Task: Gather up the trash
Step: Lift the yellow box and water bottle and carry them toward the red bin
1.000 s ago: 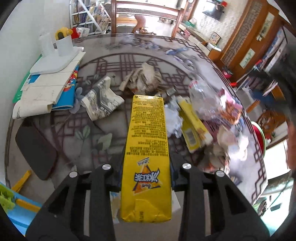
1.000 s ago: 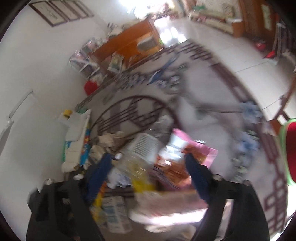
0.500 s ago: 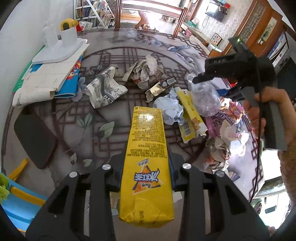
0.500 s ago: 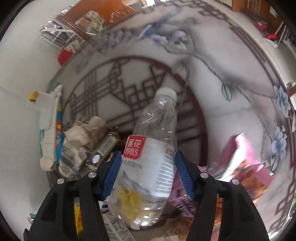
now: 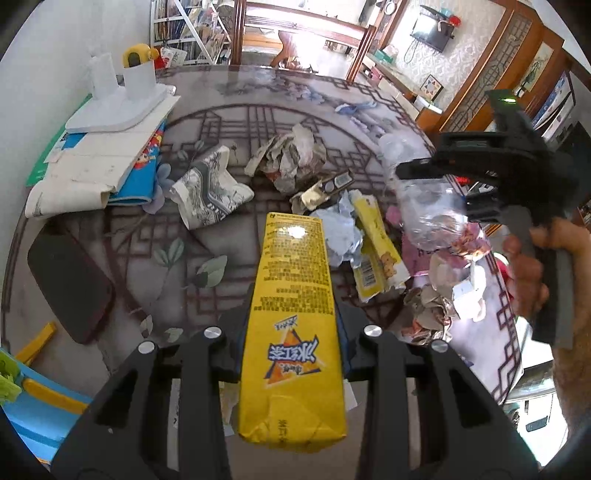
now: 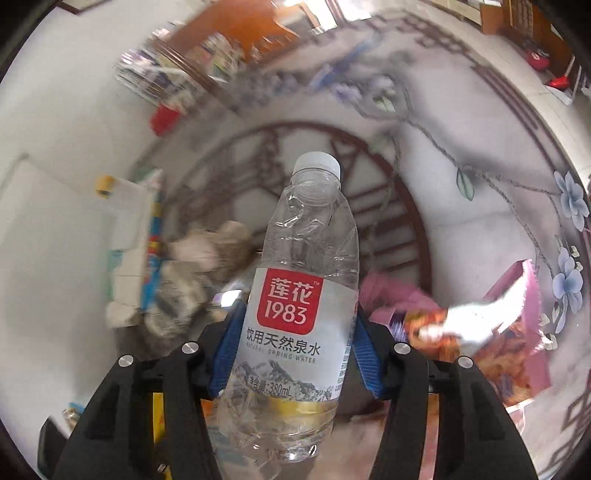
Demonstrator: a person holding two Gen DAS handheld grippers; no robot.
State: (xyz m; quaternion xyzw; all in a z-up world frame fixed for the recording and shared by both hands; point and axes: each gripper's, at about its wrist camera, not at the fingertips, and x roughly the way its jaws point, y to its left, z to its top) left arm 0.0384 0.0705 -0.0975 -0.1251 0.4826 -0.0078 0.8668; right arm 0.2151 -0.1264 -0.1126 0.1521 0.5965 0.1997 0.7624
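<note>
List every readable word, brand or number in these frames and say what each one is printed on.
"莲花 1983": red square on the water bottle's label.
"饮用天然泉水" and "NATURAL SPRING WATER": same label, below the square.
"380mL": same label, lower edge.
"冰红茶": yellow carton, seen upside down; its fine print is too small to read.
Other wrappers on the table: too blurred to read.

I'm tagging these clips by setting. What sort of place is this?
Probably a home's living or dining room: a glass-topped table littered with snack wrappers, a bookshelf, and a wall-mounted television beyond.
</note>
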